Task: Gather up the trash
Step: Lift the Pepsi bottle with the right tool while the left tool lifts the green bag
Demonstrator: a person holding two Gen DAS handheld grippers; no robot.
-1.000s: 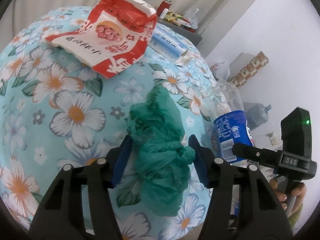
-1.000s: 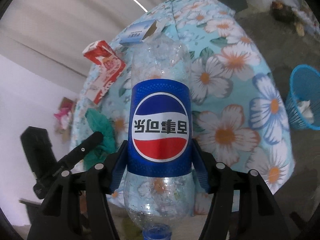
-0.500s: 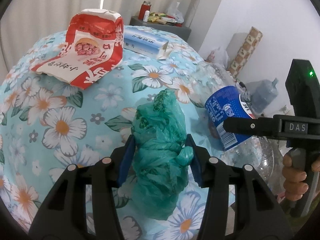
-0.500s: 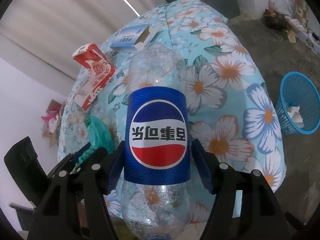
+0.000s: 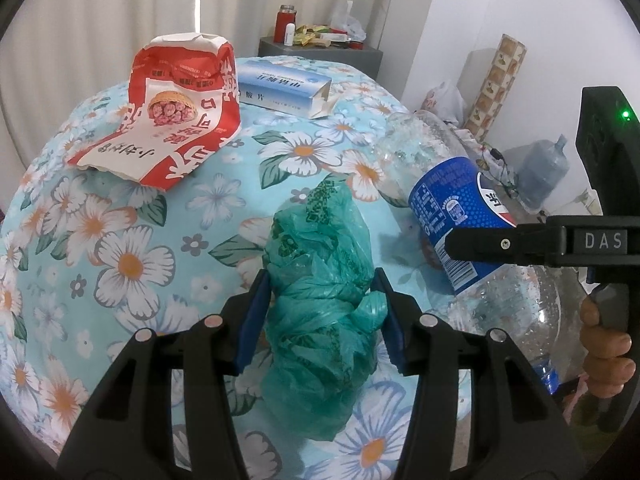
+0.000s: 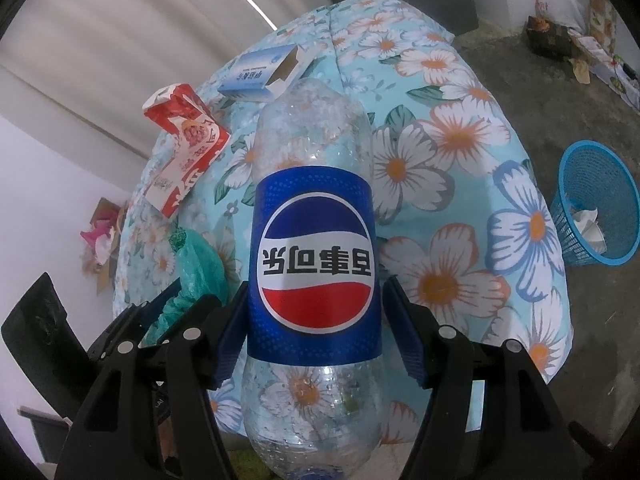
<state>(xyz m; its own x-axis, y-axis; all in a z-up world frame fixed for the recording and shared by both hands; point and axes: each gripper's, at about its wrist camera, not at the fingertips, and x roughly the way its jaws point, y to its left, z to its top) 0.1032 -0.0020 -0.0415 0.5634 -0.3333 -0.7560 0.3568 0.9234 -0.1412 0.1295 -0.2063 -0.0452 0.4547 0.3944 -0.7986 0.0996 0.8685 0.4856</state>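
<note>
1 table under a flowered cloth (image 5: pixel 132 264), the landmark for everything here. 4 trash items on it.

Largest: 1 clear plastic bottle (image 6: pixel 312 264) with a blue label, lying at the table's near right edge, cap end toward the camera. The right gripper (image 6: pixel 314 332) is clamped on it, blue pads pressed on both sides of the label. 1 hand (image 5: pixel 604 344) shows on that gripper's handle.

Next: 1 red-and-white paper bag (image 5: pixel 176 116), crumpled, standing toward the table's far left.

Next: 1 green plastic bag (image 5: pixel 320 308), bunched up, at the table's near middle, just left of the bottle. The left gripper (image 5: pixel 322 320) is closed on it, both pads touching the plastic.

Smallest: 1 blue-and-white carton (image 5: pixel 284 88), end flap open, at the table's far side, just right of the paper bag.

Around the table: 1 blue mesh basket (image 6: pixel 592 208) on the floor off its right side, crumpled paper inside. 1 grey cabinet (image 5: pixel 320 54) behind the far edge with small clutter on top. 1 water jug (image 5: pixel 544 172) and 1 patterned roll (image 5: pixel 496 84) against the wall to the right.

Obstruction: the 2 grippers sit just beside each other at the near edge; the right one's finger crosses the bottle label in the left wrist view.
</note>
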